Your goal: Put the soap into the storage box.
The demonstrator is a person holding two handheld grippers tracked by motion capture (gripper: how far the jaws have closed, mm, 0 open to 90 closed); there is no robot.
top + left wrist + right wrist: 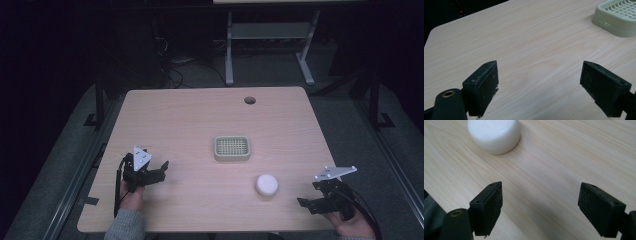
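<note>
A pale green rectangular dish with a slotted grid top (232, 148) sits near the middle of the wooden table (190, 115); its corner appears in the left gripper view (617, 17). A white round puck-like object (267, 184) lies to the dish's front right, and it is seen up close in the right gripper view (494, 133). My left gripper (161, 169) rests near the front left edge, open, with nothing between its jaws (539, 87). My right gripper (306, 204) is at the front right corner, open and empty (540, 207), a short way right of the white object.
A round cable hole (249, 100) pierces the table near its far edge. Beyond the table stands a grey metal desk frame (270, 45) on a dark floor with cables. Dark rails run along both sides of the table.
</note>
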